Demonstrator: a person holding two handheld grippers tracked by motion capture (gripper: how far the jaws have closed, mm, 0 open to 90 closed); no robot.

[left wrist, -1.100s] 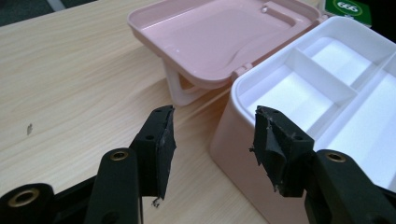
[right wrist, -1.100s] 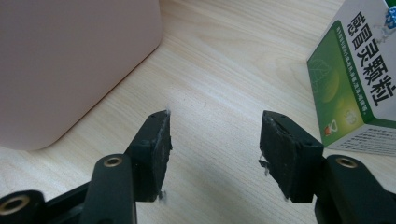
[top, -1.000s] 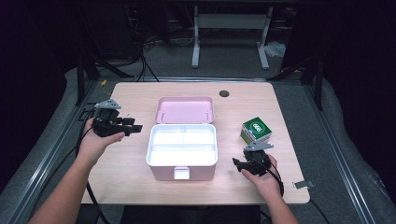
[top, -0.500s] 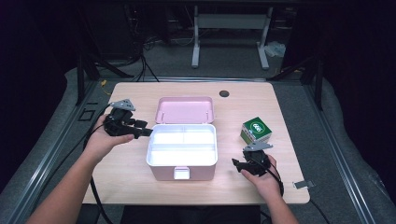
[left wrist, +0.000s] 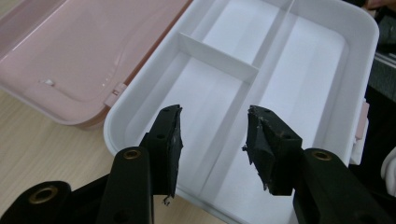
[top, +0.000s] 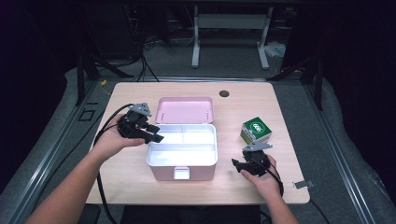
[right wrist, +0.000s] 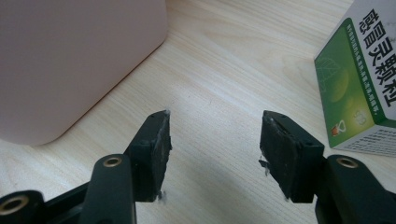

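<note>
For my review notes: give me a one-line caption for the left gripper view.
Open left gripper poised over the white divided tray of a box with its pink lid laid back.

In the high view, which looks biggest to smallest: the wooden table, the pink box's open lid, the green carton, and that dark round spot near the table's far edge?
1. wooden table
2. open lid
3. green carton
4. dark round spot

At table (top: pixel 140 186) centre we find the open box (top: pixel 182 161), its lid (top: pixel 185 110) lying flat at its 12 o'clock. Inside, dividers (left wrist: pixel 219 60) split the tray. The carton (top: pixel 256 130) stands at the box's 2 o'clock, apart. Left gripper (top: pixel 156 135) hangs over the box's 10 o'clock corner; right gripper (top: pixel 236 164) sits at its 4 o'clock, the carton at that gripper's 1 o'clock.
</note>
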